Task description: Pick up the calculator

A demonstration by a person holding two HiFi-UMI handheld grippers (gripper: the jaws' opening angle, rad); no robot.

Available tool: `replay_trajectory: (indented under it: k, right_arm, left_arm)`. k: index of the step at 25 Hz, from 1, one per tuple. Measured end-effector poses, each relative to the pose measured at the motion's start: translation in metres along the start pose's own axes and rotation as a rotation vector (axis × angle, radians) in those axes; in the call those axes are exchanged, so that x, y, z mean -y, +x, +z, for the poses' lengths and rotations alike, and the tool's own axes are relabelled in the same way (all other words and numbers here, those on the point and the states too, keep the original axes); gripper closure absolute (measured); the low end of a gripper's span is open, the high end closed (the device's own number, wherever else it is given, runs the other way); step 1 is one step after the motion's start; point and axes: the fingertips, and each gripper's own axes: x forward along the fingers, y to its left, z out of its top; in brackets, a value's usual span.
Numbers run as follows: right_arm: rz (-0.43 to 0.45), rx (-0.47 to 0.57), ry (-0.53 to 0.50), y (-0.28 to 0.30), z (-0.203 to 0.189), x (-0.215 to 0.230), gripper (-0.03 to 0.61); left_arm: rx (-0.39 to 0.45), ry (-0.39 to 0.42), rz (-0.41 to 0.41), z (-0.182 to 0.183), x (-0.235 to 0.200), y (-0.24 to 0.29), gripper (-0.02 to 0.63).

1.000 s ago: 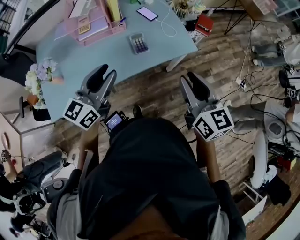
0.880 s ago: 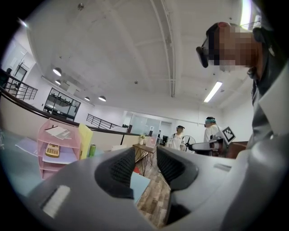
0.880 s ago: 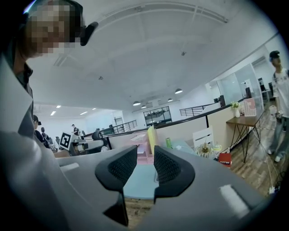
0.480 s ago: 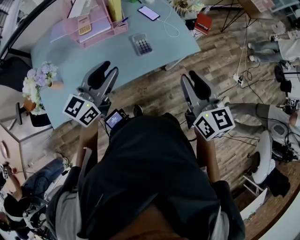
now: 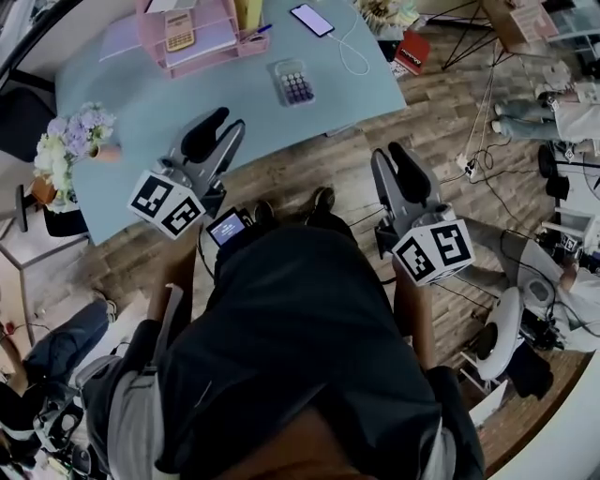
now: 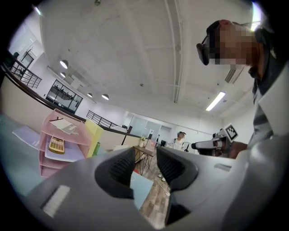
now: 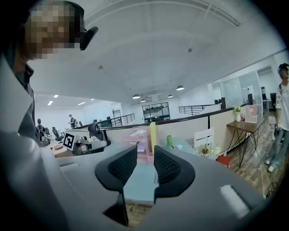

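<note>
Room: open office, wood floor (image 5: 469, 103), light blue table (image 5: 141, 103) ahead of you.
Task thing: grey calculator (image 5: 293, 82) lies flat on bare table, near the front edge, keys up.
Other calculator: a yellow calculator (image 5: 179, 31) sits in the pink tray (image 5: 211, 49) further back, so pick the right one. My guess is the grey one, since it lies free.
Nearby: phone (image 5: 310, 19) on a white cable, behind the grey calculator and apart from it.
Left gripper (image 5: 228, 122): over the table's front edge, jaws slightly parted, nothing between them.
Right gripper (image 5: 392, 153): over the floor, off the table, jaws slightly parted and empty too.
Key relation: the calculator lies ahead of both grippers, to the right of your left jaws and to the left of your right jaws. Left looks nearer.
Long axis: runs roughly away from you, a little tilted.
Stage: reach not yet made, nothing touched.
Next, as I judge it: bring the left gripper forward and rightward, and close across the short sides.
Risk: the body is thin and flat, so the jaws may slide off.
</note>
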Motion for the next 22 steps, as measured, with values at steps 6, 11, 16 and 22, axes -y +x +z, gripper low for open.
replay_trajectory:
  k: [6, 11, 16, 22]
  right_arm:
    - [0.039, -0.004, -0.005, 0.01, 0.003, 0.01, 0.48]
    - [0.085, 0.003, 0.013, 0.02, 0.01, 0.031, 0.48]
    - [0.14, 0.0, 0.029, 0.031, 0.009, 0.056, 0.48]
    - [0.202, -0.006, 0.035, 0.045, 0.015, 0.089, 0.48]
  left_arm:
    - [0.006, 0.0, 0.038, -0.002, -0.004, 0.008, 0.439]
    - [-0.007, 0.009, 0.076, 0.002, 0.003, 0.022, 0.439]
    - [-0.024, 0.023, 0.12, -0.001, 0.008, 0.042, 0.439]
    - [-0.025, 0.03, 0.174, -0.004, 0.017, 0.069, 0.439]
